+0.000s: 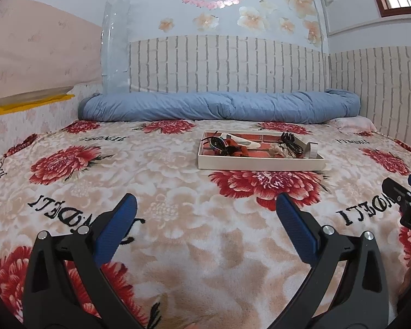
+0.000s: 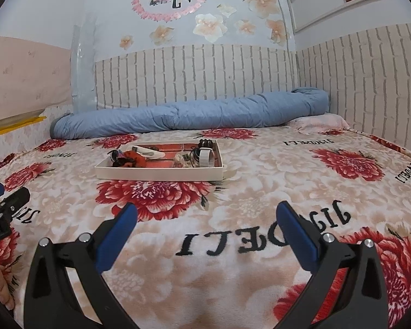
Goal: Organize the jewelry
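Observation:
A shallow white tray with a red brick-pattern floor lies on the bed ahead of both grippers. Inside it lie a red scrunchie, a dark hair comb, a cream scrunchie, a coiled black cord and a white band. My left gripper hovers open over the blanket, well short of the tray, holding nothing. My right gripper is likewise open and empty, short of the tray's front right corner.
A floral blanket covers the bed. A rolled blue quilt lies along the far wall behind the tray. Brick-pattern panels line the walls behind and to the right. The other gripper shows at the edge of each view.

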Motion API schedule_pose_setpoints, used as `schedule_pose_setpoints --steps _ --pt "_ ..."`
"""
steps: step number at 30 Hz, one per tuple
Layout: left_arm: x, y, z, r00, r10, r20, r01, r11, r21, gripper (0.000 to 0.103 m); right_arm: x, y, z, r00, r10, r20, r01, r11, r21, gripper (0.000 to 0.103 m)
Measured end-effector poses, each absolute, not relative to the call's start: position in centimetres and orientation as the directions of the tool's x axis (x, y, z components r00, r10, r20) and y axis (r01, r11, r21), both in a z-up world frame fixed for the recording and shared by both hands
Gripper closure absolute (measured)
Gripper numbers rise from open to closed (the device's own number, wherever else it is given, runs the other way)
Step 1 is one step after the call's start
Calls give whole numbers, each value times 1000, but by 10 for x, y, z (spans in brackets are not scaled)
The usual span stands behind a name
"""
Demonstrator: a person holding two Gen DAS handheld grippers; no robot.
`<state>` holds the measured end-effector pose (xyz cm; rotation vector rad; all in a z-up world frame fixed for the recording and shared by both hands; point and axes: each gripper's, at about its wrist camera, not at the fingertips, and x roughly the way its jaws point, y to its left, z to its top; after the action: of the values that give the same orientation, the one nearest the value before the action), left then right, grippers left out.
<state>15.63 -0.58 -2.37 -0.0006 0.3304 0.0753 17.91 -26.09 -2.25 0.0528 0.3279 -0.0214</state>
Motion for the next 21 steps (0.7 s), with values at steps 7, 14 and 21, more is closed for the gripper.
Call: schedule_pose_setpoints --steps 7,14,21 --pt "155 -9 -24 945 66 -320 -61 998 25 5 178 -262 -21 949 -14 -314 30 999 45 4" --pt "155 -9 -23 946 65 -318 -60 998 25 5 177 -263 -20 950 -16 -310 30 999 40 4" --pt "154 -9 -23 946 64 -317 -59 998 25 5 177 -262 -20 951 -16 -309 30 999 40 4"
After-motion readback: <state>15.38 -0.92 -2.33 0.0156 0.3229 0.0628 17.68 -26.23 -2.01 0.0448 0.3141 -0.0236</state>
